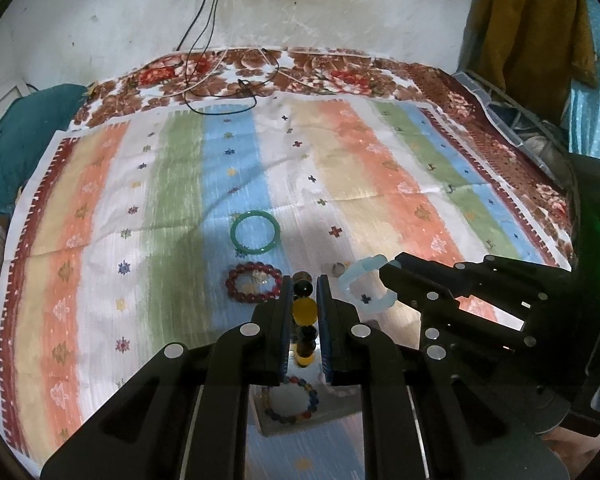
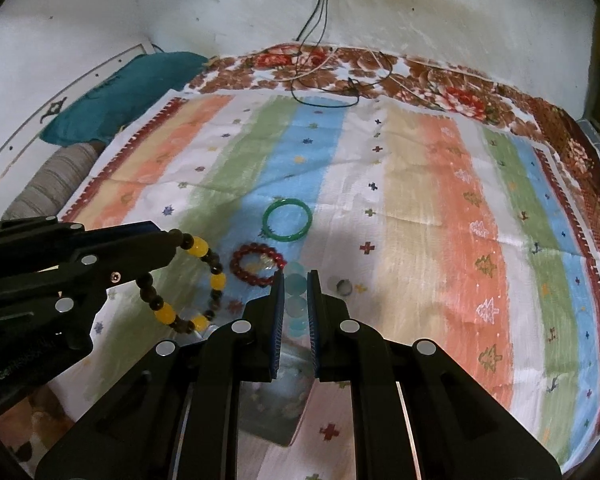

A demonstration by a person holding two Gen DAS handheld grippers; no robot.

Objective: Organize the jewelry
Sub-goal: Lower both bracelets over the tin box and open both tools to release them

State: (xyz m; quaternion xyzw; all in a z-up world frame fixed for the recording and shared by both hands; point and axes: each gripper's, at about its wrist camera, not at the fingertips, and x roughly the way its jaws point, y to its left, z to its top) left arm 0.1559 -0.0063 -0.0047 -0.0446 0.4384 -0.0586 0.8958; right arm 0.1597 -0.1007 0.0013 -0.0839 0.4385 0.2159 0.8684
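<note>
- Striped cloth [image 1: 172,184] covers most of a bed; a floral bedsheet [image 1: 308,68] shows as a band along the far edge, against a stained white wall [image 1: 340,12].
- Wide bare stretches of cloth lie left, right and beyond the jewelry; cables [image 1: 204,92] trail from a wall socket onto the far band only.
- Teal pillow [image 2: 112,100] sits at the far left corner of the bed, a mustard garment [image 1: 536,20] hangs at far right.
- Left gripper [image 1: 305,292]: fingers closed on the yellow-and-dark bead bracelet [image 2: 196,284], lifted clear of the cloth; large amber-yellow beads alternate with runs of small dark brown ones, and the loop hangs below the fingers in the right wrist view.
- Right gripper [image 2: 296,292]: fingers closed on the pale blue bead bracelet [image 1: 364,284], translucent, icy beads; also held above the cloth, just right of the left gripper.
- Green bangle [image 1: 255,233]: one, smooth solid ring, flat on the blue stripe, farthest out.
- Red bead bracelet [image 1: 254,282]: one, dark glossy beads, flat on the cloth just nearer than the bangle.
- Small ring [image 2: 344,286]: one, greyish, lying right of the red bracelet; detail too small to tell.
- Multicolor bead bracelet [image 1: 296,400]: one, lying in a shallow tray [image 1: 268,420] near the front edge, beneath the left gripper.
- Count: five bracelets or bangles, one ring.
</note>
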